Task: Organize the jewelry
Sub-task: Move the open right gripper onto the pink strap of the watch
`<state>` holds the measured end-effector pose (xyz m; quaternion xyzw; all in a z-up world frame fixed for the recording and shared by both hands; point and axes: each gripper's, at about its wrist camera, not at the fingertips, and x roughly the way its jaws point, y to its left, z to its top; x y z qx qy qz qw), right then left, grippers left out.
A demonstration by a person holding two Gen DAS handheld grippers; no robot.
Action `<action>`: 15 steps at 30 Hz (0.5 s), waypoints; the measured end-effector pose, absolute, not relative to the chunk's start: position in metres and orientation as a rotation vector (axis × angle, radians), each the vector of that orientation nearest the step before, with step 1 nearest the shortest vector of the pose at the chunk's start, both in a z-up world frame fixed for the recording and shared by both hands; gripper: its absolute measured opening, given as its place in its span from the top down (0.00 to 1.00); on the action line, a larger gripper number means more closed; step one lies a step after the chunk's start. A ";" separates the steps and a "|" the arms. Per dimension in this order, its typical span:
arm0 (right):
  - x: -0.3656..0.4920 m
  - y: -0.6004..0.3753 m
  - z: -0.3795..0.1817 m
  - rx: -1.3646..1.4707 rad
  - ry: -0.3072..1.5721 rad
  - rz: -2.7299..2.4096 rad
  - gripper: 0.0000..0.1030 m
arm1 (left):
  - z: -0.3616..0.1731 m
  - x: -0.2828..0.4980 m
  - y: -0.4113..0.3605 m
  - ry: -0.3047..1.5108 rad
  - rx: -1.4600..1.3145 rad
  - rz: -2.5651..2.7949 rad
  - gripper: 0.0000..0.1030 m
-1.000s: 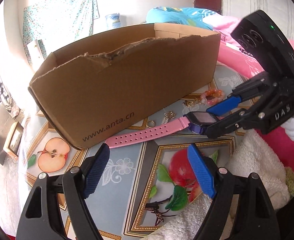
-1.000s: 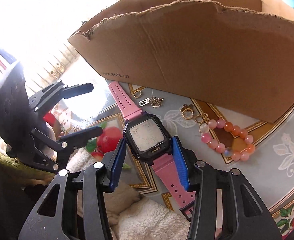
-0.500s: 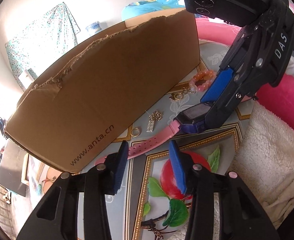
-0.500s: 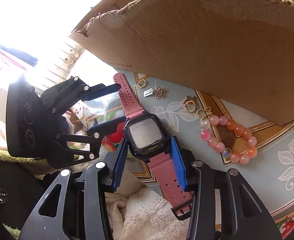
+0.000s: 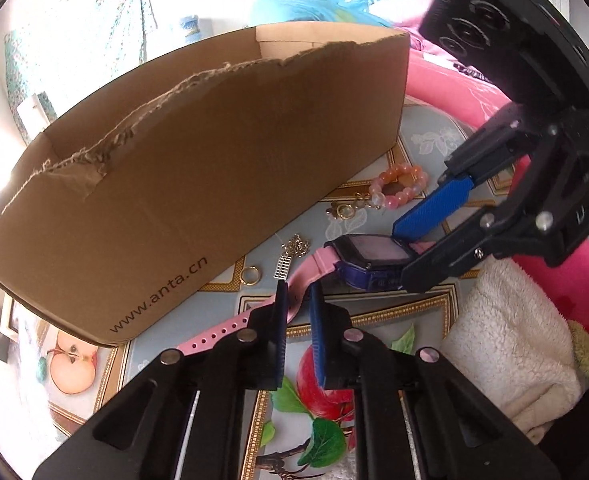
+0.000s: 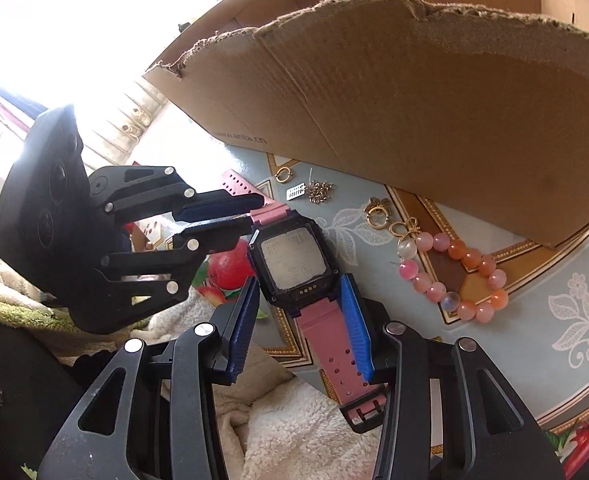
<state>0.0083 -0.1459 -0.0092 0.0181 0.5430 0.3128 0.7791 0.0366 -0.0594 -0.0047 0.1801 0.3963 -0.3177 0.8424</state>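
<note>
Status: early. Watch (image 6: 294,264) on surface (image 6: 534,360) in front of box (image 6: 414,100). Right hand-held gripper (image 6: 300,320) clamps watch body; left hand-held gripper (image 5: 296,312) closing, narrow, on strap. Bracelet (image 6: 454,276), rings, chain (image 6: 318,192) not yet boxed.

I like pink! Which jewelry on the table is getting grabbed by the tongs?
The pink-strapped square watch. Both tongs hold its strap; the pink bead bracelet and gold rings lie untouched.

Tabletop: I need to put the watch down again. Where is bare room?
Free: the cloth right of the bead bracelet. Crowded: the strip along the cardboard box, with rings, chain and bracelet.
</note>
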 end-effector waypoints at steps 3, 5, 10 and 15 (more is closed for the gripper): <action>-0.003 -0.143 -0.008 -0.013 1.139 0.622 0.61 | -0.003 0.053 -0.050 0.909 0.293 -0.666 0.91; -0.012 -0.140 -0.009 -0.059 1.117 0.580 0.63 | -0.003 0.061 -0.044 0.943 0.246 -0.668 0.91; -0.038 -0.130 -0.013 -0.213 1.028 0.440 0.76 | -0.001 0.068 -0.041 0.978 0.207 -0.667 0.91; -0.061 -0.124 -0.013 -0.299 0.948 0.300 0.87 | 0.001 0.067 -0.040 0.980 0.208 -0.659 0.91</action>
